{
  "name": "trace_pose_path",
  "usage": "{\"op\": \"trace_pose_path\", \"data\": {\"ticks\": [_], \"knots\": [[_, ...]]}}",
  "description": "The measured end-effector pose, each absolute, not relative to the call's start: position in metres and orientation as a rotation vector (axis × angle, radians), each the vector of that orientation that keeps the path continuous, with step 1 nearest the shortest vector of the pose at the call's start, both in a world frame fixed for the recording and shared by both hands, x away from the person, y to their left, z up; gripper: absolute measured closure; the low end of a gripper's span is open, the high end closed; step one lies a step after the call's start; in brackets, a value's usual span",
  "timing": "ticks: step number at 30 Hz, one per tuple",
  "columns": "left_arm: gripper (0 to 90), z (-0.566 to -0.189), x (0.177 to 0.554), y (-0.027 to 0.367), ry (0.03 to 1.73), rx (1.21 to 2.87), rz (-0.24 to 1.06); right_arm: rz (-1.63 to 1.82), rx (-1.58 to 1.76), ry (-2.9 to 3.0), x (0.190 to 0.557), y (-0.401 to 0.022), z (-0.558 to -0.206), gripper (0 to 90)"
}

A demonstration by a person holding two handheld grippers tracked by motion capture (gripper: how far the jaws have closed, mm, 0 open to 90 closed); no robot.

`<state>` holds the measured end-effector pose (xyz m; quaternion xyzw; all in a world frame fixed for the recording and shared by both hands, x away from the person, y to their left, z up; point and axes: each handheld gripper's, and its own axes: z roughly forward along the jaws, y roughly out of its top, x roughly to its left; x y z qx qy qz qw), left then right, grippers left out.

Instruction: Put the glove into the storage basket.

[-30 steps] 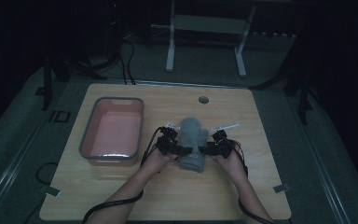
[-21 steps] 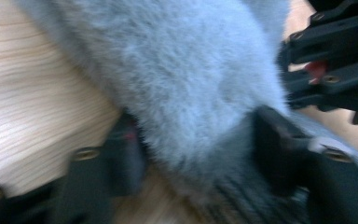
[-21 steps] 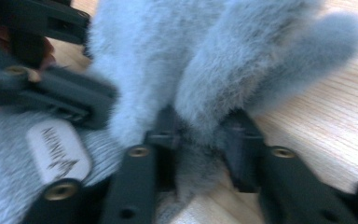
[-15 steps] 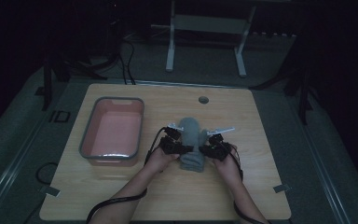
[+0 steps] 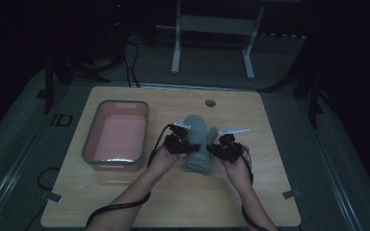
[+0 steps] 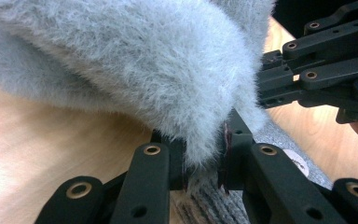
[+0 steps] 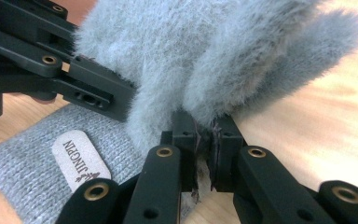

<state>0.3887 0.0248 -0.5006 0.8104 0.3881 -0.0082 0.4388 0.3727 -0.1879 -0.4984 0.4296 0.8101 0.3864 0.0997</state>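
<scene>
Clamping grey mitten point(image 5: 200, 144) | left tongs point(image 6: 204, 156), right tongs point(image 7: 205, 154) both pinch fur | label point(image 7: 80, 160) "JINGPIN"

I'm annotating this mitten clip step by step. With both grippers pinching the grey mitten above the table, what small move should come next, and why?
Probably carry it left toward the pink bin. The left gripper and right gripper are each shut on the fuzzy grey mitten, its cuff end held up, so a grip seems secured.
</scene>
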Motion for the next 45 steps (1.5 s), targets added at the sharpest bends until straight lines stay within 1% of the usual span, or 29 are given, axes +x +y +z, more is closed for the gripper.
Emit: {"op": "trace_pose_path", "data": {"ticks": [10, 18, 30, 45], "knots": [[77.2, -0.459, 0.386, 0.051, 0.938, 2.009, 0.036, 1.194, 1.203, 2.377, 0.370, -0.167, -0.458, 83.3], [77.3, -0.435, 0.383, 0.088, 0.954, 1.999, 0.097, 1.216, 1.121, 2.396, 0.376, -0.132, -0.432, 83.3], [77.3, -0.414, 0.376, 0.155, 1.035, 1.997, 0.178, 1.249, 1.023, 2.465, 0.388, -0.062, -0.414, 83.3], [77.3, -0.408, 0.369, 0.230, 1.157, 1.973, 0.234, 1.261, 0.957, 2.545, 0.400, 0.021, -0.408, 83.3]]}}
